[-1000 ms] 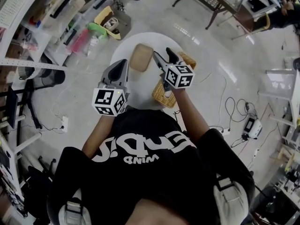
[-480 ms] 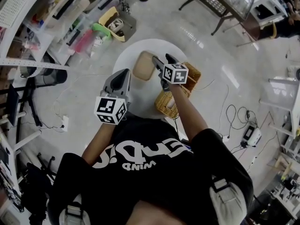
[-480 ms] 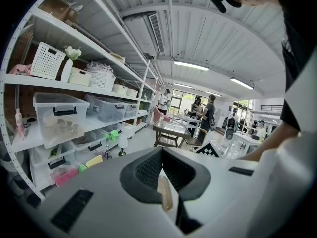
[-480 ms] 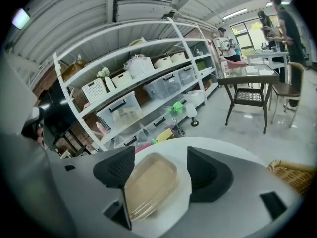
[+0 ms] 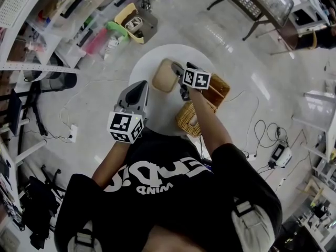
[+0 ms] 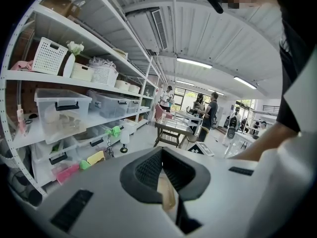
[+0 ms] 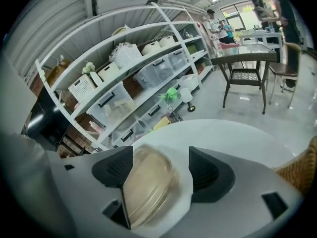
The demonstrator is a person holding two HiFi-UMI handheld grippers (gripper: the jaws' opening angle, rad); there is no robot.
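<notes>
Over the far side of the round white desk [image 5: 144, 67], holds right gripper [image 5: 180, 70] with fingers spread wide, apparently to span the tan container [image 5: 164, 76] lying flat between them. Parks left gripper [image 5: 139, 87] near the body, fingers together and empty, clear of the reach. Wicker basket [image 5: 188, 122] at right.

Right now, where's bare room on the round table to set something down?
Bare top: the far rim of the white round table beyond the tan container, and the near-left stretch between that container and the left gripper. Crowded: the right side, taken up by the wicker baskets, with the right gripper hovering open around the container.
</notes>
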